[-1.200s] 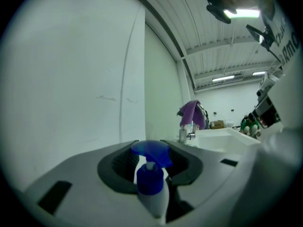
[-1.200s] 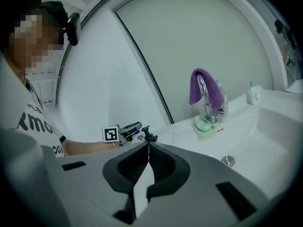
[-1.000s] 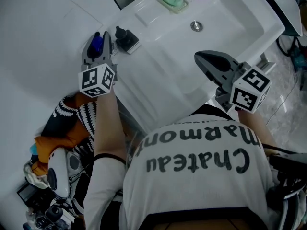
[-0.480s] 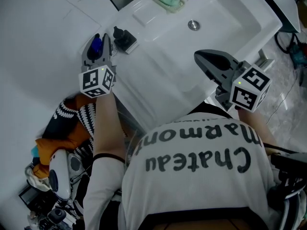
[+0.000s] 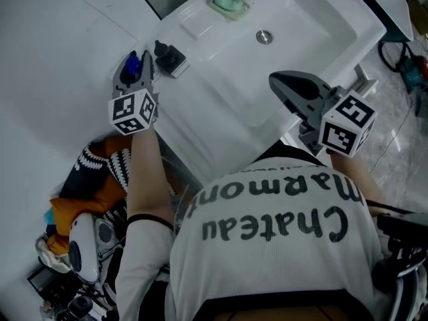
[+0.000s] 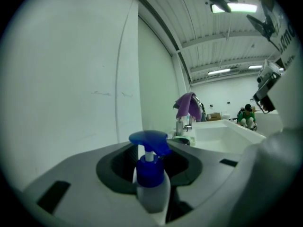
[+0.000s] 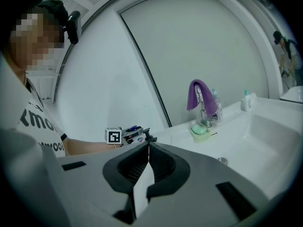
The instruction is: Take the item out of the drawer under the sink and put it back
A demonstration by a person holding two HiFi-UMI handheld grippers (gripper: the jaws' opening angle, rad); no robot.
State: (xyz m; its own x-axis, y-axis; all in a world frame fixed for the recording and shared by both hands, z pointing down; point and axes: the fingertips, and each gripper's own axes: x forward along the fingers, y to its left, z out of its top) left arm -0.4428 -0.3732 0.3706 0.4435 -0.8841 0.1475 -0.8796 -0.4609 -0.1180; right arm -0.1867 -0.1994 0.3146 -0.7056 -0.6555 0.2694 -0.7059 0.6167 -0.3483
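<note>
A heap of orange and black-and-white patterned clothing (image 5: 93, 179) was seen nearest, low at the left, beside the person's white printed shirt (image 5: 267, 233). Beyond these, the white ceramic sink (image 5: 221, 105) was set against a plain white wall (image 5: 47, 52), with a round metal drain (image 5: 264, 37) in its basin. A small black object (image 5: 170, 57) was stood on the sink's left rim. Farther back, a green bar of soap in a pale dish (image 5: 229, 3) was placed beside a chrome tap draped with a purple cloth (image 7: 202, 96).

The left gripper (image 5: 137, 69) was held over the sink's left rim, close to the wall and just beside the black object. Its fingers were clenched on the white bottle with a blue pump top (image 6: 151, 183), which was kept upright between them. Whether the bottle touched the rim could not be told. The right gripper (image 7: 148, 144) was held over the sink's front edge, its fingers brought together tip to tip with nothing between them.
</note>
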